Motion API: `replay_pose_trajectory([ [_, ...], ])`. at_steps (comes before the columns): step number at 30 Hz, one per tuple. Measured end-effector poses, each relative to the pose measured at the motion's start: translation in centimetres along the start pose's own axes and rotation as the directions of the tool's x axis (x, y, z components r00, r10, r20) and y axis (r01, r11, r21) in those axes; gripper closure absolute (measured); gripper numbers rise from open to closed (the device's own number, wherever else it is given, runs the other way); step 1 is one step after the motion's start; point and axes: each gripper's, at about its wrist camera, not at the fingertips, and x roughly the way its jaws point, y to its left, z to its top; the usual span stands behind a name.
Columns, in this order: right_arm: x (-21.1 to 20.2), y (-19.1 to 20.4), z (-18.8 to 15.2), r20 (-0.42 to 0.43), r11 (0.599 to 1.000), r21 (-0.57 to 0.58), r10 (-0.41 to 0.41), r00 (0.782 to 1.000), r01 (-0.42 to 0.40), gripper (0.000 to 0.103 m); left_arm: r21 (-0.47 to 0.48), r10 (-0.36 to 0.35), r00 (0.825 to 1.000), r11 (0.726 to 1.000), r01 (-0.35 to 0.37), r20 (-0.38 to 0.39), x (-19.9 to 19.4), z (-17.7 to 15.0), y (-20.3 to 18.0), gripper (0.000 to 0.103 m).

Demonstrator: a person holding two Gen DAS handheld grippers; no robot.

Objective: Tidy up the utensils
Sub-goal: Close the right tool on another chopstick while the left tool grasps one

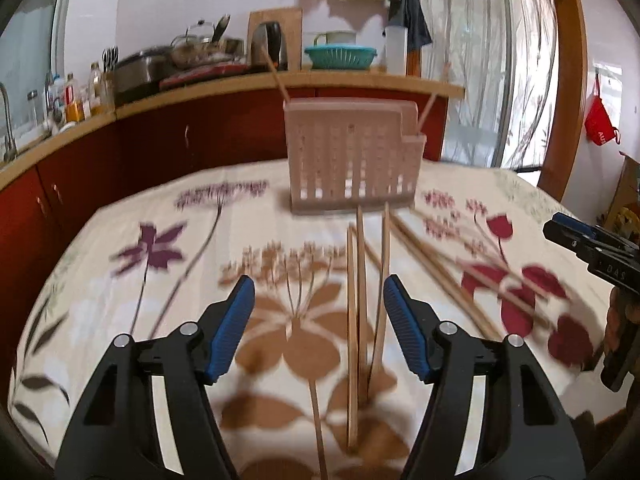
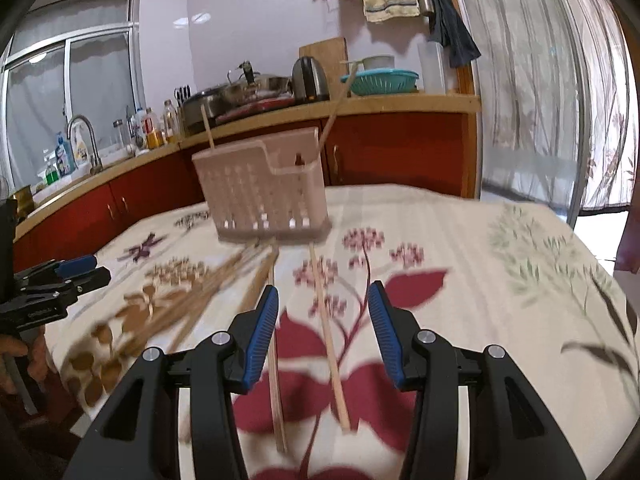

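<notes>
Both grippers, left (image 1: 319,328) and right (image 2: 323,334), open, holding nothing. Chopsticks (image 2: 329,344) thin, light, stiff, slippery; best pinched mid-stick.

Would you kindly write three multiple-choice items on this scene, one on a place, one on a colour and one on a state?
1. Where does the utensil holder stand?
A. on the flowered tablecloth
B. on the kitchen counter
C. in the sink

2. What colour is the basket on the counter?
A. red
B. teal
C. yellow

3. How do the loose chopsticks stand to the left gripper?
A. clamped in it
B. lying on the cloth, not gripped
C. standing in the holder

Key: 1 A, its base rests on the cloth; 2 B, it shows teal beside the kettle; 3 B, the jaws are open and hold nothing.
</notes>
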Motion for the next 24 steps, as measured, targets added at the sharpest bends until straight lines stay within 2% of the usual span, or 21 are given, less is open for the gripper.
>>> replay_pose_trajectory([
  [3,0.1,0.0,-1.8,-0.026,1.000,0.002,-0.001,1.000,0.001,0.056,-0.001,-0.007,1.000,1.000,0.007,-0.022,-0.1,-1.6,-0.1,0.043],
  [5,-0.1,-0.1,-2.6,-0.030,1.000,0.007,0.001,1.000,-0.001,0.056,0.006,-0.008,0.999,1.000,0.008,-0.035,-0.2,-2.7,-0.4,0.049],
  [11,-0.8,0.5,-3.2,-0.017,1.000,0.000,0.008,1.000,-0.008,0.056,0.009,-0.018,0.994,1.000,0.019,-0.110,0.1,-5.8,-0.8,0.061],
  [13,-1.0,0.6,-3.1,-0.007,1.000,-0.002,0.009,1.000,-0.009,0.056,0.009,-0.017,0.992,1.000,0.018,-0.125,0.0,-6.7,-0.8,0.063],
  [18,-1.1,0.9,-3.2,0.000,1.000,-0.005,0.016,1.000,-0.016,0.056,0.006,-0.021,0.994,1.000,0.022,-0.110,-0.3,-7.7,-0.7,0.070],
  [20,-1.0,1.0,-3.5,-0.006,1.000,-0.005,0.018,1.000,-0.018,0.056,0.008,-0.023,0.995,1.000,0.024,-0.102,-0.3,-7.7,-0.8,0.079],
  [24,-1.0,1.3,-3.7,-0.015,1.000,-0.012,0.021,1.000,-0.021,0.056,0.000,-0.032,0.996,0.999,0.032,-0.080,-0.2,-7.7,-1.0,0.086],
])
